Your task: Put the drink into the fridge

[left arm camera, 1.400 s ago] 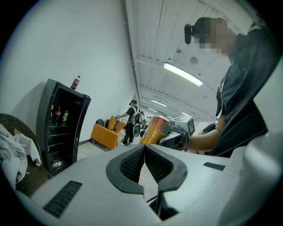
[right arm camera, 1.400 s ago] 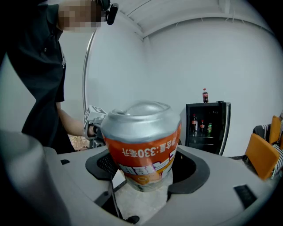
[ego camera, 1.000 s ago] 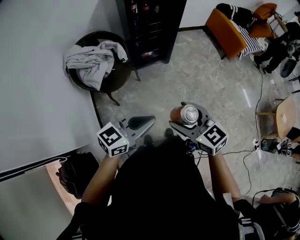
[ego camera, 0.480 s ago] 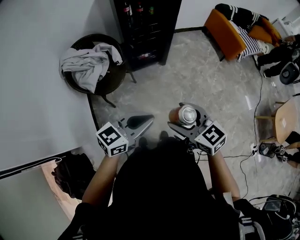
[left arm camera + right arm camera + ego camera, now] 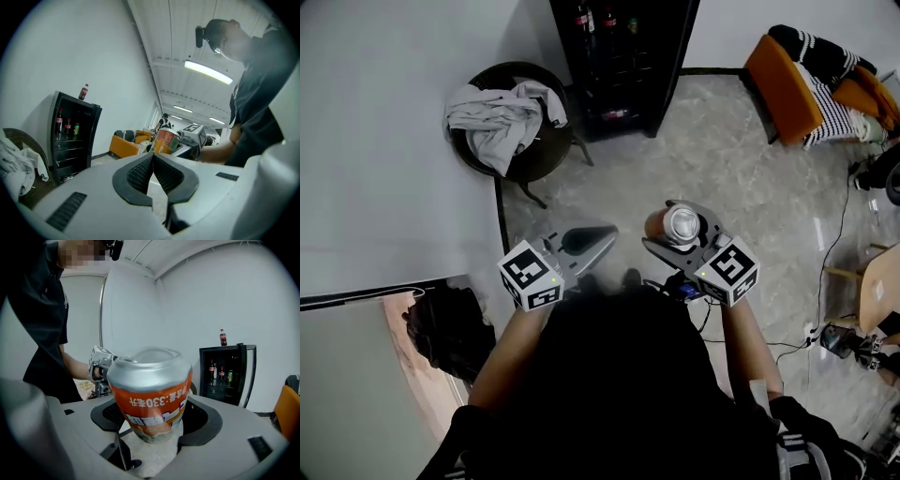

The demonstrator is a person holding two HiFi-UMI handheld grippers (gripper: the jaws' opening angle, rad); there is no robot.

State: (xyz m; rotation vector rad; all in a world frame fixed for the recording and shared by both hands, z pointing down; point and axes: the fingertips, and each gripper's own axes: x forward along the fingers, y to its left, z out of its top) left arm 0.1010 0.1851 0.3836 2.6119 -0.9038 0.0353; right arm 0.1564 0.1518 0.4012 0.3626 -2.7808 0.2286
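An orange drink can [image 5: 673, 226] with a silver top stands upright between the jaws of my right gripper [image 5: 675, 234], which is shut on it; close up, the can [image 5: 152, 392] fills the right gripper view. My left gripper [image 5: 586, 241] hangs beside it with jaws closed together and nothing in them; its pads [image 5: 152, 174] meet in the left gripper view, where the can [image 5: 164, 140] shows beyond. The black glass-door fridge [image 5: 623, 56] stands against the far wall with several bottles inside, door shut; the fridge [image 5: 226, 372] also shows at right, a cola bottle [image 5: 223, 338] on top.
A round dark chair [image 5: 514, 122] heaped with grey cloth stands left of the fridge by the white wall [image 5: 384, 159]. An orange sofa [image 5: 797, 84] is at the far right. Cables [image 5: 820, 272] trail on the marble floor. A black bag [image 5: 441, 328] lies at the left.
The view has shifted a little: fridge and chair now sit further right in the frame. Both grippers keep their pose, the can still held.
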